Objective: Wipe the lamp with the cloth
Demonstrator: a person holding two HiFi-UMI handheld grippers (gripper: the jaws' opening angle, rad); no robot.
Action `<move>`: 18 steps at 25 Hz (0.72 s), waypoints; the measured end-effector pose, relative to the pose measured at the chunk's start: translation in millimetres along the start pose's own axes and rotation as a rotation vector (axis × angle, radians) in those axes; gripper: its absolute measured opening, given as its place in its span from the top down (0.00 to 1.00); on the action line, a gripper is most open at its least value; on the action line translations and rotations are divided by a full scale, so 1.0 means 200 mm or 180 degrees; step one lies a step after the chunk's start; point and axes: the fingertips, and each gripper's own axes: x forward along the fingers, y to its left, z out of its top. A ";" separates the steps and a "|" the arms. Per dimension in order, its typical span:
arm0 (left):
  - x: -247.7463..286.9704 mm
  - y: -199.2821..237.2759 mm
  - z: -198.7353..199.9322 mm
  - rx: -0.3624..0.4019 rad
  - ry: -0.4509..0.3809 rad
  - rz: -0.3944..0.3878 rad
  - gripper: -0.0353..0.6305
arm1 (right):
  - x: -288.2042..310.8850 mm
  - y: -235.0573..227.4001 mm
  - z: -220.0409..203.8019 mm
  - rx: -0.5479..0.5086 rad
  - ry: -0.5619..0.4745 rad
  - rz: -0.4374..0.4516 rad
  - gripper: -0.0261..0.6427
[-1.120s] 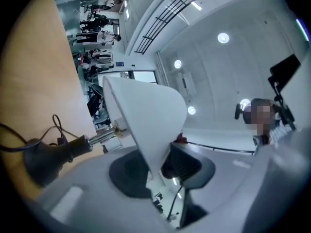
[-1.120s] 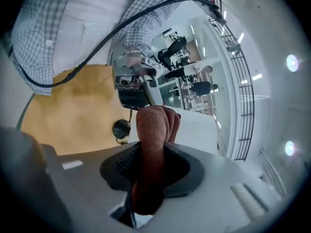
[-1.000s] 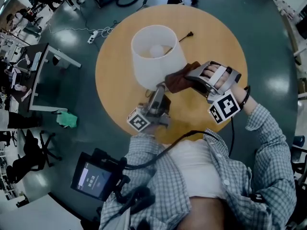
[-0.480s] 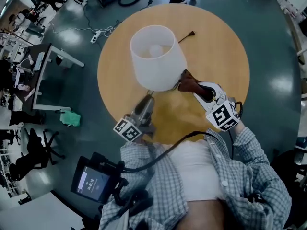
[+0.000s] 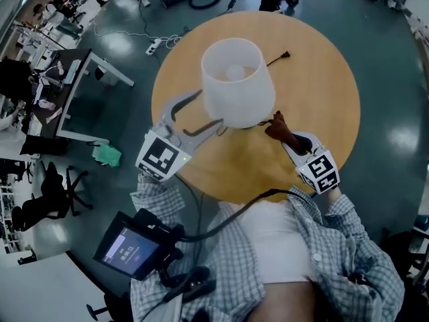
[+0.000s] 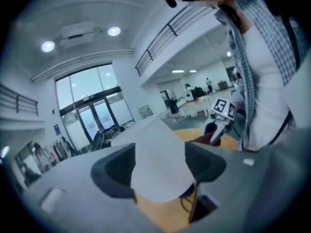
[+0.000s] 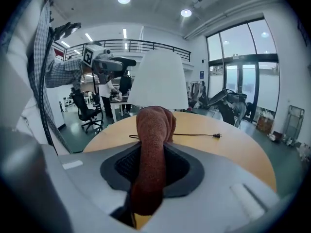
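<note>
The lamp's white shade stands on the round wooden table. My left gripper sits at the shade's lower left edge. Its jaws have just been opening and stand wide apart, not pressing on anything. In the left gripper view the shade fills the gap ahead of my left gripper. My right gripper is shut on a brown cloth, just below the shade's right rim. In the right gripper view the cloth stands up from my right gripper, with the shade behind it.
The lamp's black cord and plug lie on the table's far side. A grey desk and an office chair stand at the left, with a green rag on the floor. A screen device hangs at the person's waist.
My left gripper has come out from under the shade, risen, rolled and spread its jaws wide. My right gripper rolled and sank with the cloth, from the shade's side to below its rim.
</note>
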 end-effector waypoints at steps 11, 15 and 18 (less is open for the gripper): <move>0.23 0.06 0.05 0.1389 0.1274 -0.0958 0.43 | -0.03 -0.02 -0.03 0.0003 0.0076 -0.0056 0.81; 0.25 0.05 0.01 0.1587 0.1398 -0.1094 0.48 | -0.03 -0.01 -0.05 0.0083 0.0102 -0.0083 0.81; 0.26 0.03 0.01 0.1659 0.1263 -0.1107 0.59 | -0.04 0.00 -0.08 0.0089 0.0162 -0.0086 0.81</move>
